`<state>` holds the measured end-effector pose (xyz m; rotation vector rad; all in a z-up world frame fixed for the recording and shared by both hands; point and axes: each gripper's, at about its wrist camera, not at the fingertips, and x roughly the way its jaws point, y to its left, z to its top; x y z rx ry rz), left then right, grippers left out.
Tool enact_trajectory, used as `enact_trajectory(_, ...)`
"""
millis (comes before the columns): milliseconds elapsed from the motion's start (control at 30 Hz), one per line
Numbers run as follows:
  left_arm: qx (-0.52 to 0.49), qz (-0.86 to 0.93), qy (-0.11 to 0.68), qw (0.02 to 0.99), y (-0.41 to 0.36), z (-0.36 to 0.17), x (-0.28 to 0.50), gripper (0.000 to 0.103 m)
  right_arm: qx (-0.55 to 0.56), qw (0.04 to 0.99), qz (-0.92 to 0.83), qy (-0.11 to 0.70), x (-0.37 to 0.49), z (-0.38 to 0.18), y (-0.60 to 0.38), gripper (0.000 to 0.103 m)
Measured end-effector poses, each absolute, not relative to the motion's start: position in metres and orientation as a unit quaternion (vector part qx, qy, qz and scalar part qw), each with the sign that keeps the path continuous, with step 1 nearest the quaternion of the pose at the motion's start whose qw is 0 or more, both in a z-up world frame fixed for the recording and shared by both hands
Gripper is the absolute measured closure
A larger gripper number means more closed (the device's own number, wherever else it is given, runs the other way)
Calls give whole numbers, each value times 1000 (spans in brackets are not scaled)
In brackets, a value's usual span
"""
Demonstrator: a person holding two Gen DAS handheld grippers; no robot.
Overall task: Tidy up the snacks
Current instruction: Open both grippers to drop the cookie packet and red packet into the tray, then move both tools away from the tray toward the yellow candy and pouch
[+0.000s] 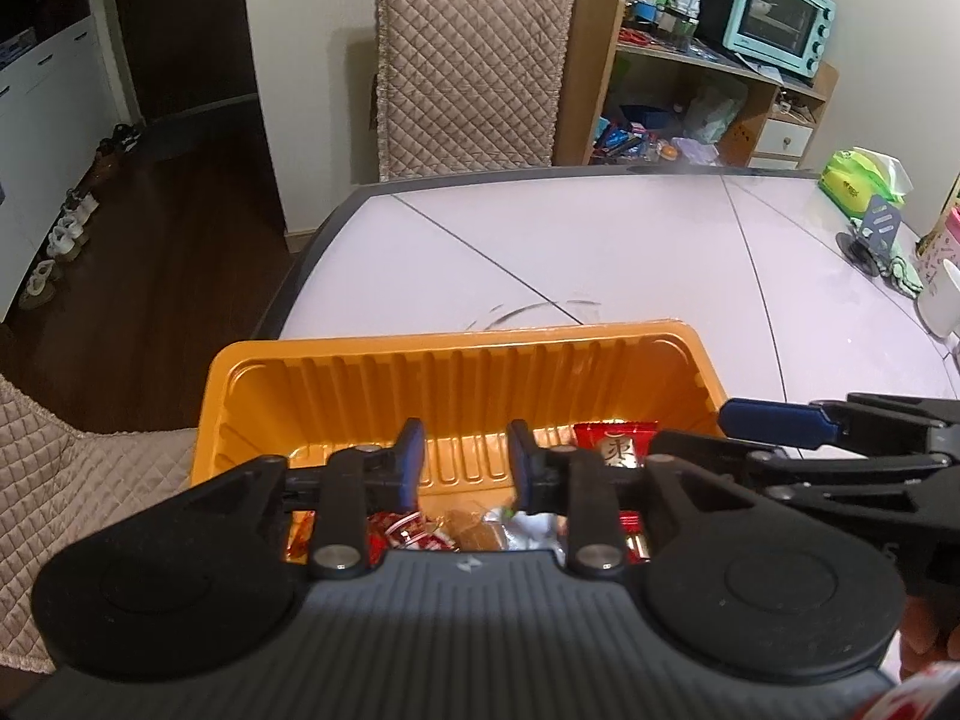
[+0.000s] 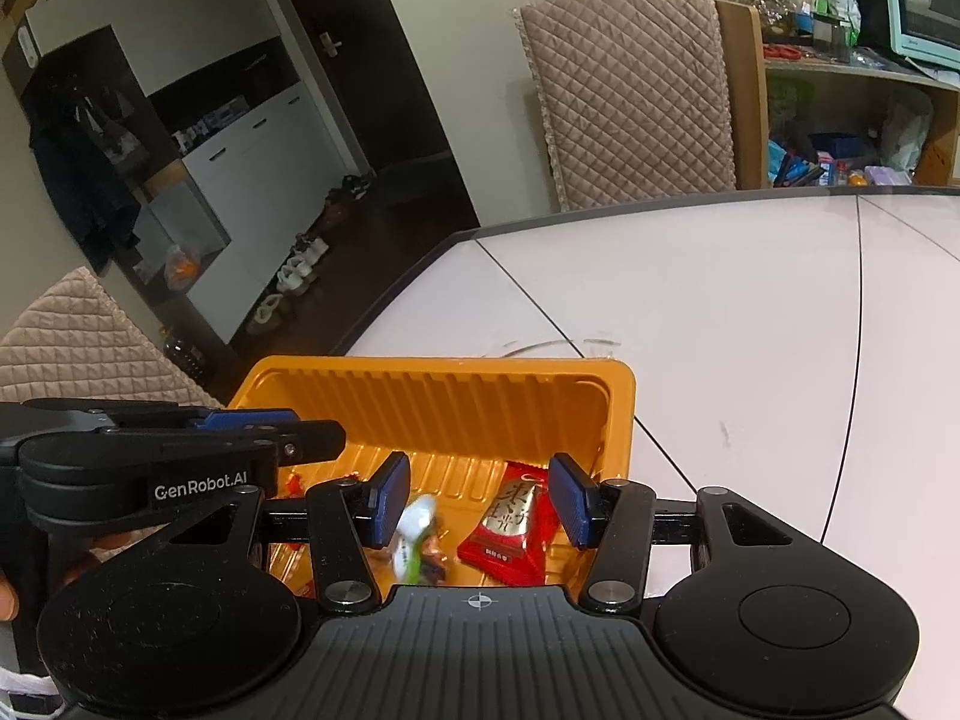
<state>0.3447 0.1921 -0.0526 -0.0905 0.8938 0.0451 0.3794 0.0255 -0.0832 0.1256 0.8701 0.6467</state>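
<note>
An orange plastic tray point(image 1: 456, 372) sits at the near edge of the pale table and holds several wrapped snacks. A red snack packet point(image 1: 612, 441) lies at its right end; it also shows in the right wrist view point(image 2: 510, 531). My left gripper point(image 1: 465, 462) is open and empty above the tray. My right gripper point(image 2: 480, 498) is open over the tray's right end, and a blurred white-and-green snack point(image 2: 414, 534) is between its fingers, not gripped. In the left wrist view the right gripper point(image 1: 774, 420) reaches in from the right. The tray also shows in the right wrist view point(image 2: 456, 390).
A quilted chair point(image 1: 468, 60) stands at the table's far side, another chair point(image 1: 54, 480) at the near left. A green tissue pack point(image 1: 864, 180), a small stand point(image 1: 870, 234) and a white cup point(image 1: 942, 300) sit at the table's right. A cluttered shelf point(image 1: 708, 90) is behind.
</note>
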Motion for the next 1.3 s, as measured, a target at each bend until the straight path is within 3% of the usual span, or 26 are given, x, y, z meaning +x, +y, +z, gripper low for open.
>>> enact_trajectory(200, -58, 36, 439, 896, 201, -48, 329, 71, 55, 849, 319, 418, 367, -79, 23, 51)
enact_trajectory(500, -75, 62, 445, 890, 207, -37, 293, 58, 49, 841, 329, 426, 342, -74, 18, 51)
enact_trajectory(700, -85, 74, 442, 890, 204, -26, 269, 47, 53, 842, 330, 423, 326, -68, 9, 40)
enact_trajectory(1300, -88, 70, 445, 889, 161, -12, 201, 44, 67, 846, 324, 417, 269, -47, -38, 25)
